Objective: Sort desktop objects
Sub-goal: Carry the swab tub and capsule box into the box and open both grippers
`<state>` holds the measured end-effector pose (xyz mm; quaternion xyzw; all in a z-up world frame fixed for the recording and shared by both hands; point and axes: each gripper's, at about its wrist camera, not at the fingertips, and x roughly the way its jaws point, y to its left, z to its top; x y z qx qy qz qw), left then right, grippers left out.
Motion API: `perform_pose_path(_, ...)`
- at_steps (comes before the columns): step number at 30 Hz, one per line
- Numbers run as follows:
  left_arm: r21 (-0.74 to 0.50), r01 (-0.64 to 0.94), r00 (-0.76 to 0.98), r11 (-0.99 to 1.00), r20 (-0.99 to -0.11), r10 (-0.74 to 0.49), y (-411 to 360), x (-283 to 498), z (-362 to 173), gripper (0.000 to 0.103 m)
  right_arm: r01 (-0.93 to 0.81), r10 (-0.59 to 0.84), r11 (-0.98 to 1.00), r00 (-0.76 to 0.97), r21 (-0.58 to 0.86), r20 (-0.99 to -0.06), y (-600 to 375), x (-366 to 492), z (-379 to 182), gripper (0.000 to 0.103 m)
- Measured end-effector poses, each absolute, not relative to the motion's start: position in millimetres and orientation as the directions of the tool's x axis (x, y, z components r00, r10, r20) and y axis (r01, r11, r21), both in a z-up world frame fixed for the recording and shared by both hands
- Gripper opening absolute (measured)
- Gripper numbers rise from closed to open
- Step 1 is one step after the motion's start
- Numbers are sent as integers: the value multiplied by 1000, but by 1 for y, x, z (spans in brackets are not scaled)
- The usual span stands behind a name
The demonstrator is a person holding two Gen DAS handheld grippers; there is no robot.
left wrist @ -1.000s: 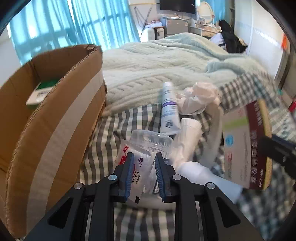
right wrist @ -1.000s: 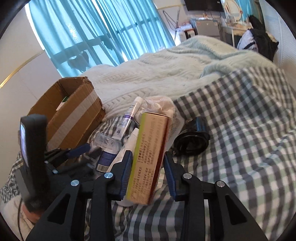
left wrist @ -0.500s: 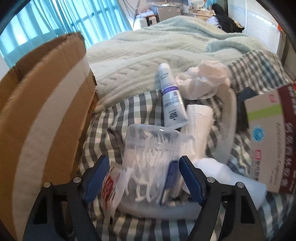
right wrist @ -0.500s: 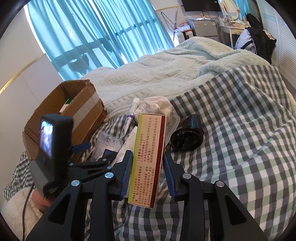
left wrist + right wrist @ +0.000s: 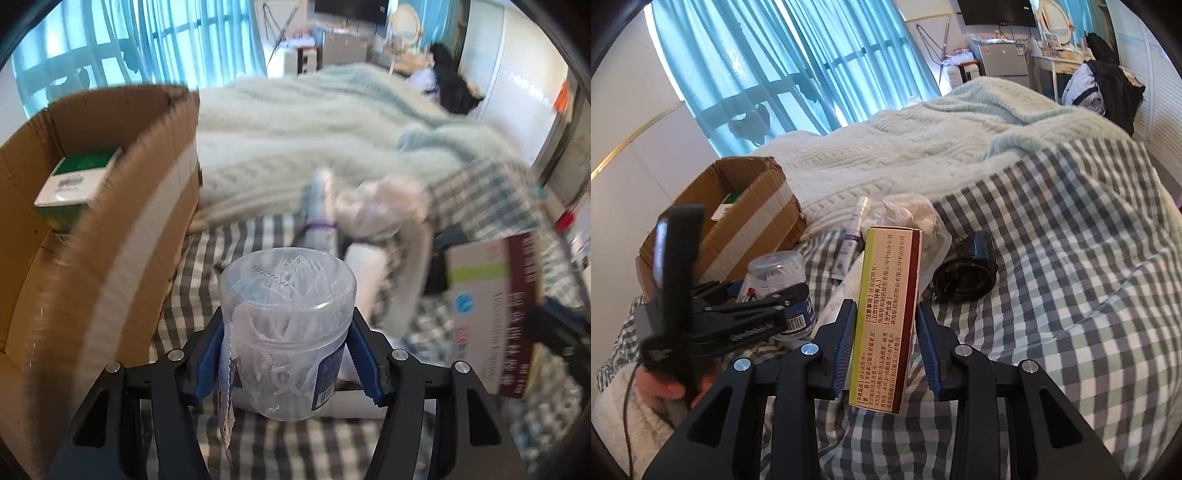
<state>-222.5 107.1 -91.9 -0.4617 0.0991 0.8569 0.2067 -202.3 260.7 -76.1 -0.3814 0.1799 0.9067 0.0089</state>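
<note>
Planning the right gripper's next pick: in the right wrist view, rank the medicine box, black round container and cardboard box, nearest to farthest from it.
1. medicine box, between the right gripper fingers.
2. black round container, just beyond, to the right.
3. cardboard box, far left, by the blanket.

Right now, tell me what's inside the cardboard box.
The cardboard box holds a green and white carton leaning against its far wall. The near wall hides the rest of the floor, so anything lower down cannot be seen.

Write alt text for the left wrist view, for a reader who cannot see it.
The left hand-held gripper is closing its blue pads on a clear plastic jar of floss picks above a checked bedsheet. An open cardboard box with a green and white carton inside stands to its left.
</note>
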Motion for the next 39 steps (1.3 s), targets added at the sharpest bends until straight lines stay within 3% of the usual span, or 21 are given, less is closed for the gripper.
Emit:
perform_pose_path(12,-93,-451,-546,-888,-758,356,85,-201,-5,63,-62,-117,-969,-740,240,-663,220,-199,-14,31)
perform_pose_path(22,-91,-418,-599,-904,-720,350,44,-205,33,63,65,-200,-971,-744,228,-638,169,-224,27,31)
perform_pose_path(31,-127,-293,-643,-948,-707,294,-25,-242,51,63,181,-285,-956,-745,229,-602,109,-280,68,31)
perform_pose_path(35,-116,-216,-628,-969,-743,229,-58,-266,37,63,222,-353,-934,-706,281,-614,80,-319,60,31)
perform_pose_path(39,-178,-170,-609,-969,-754,245,-85,-282,20,63,217,-415,-902,-678,374,-607,63,-356,36,32)
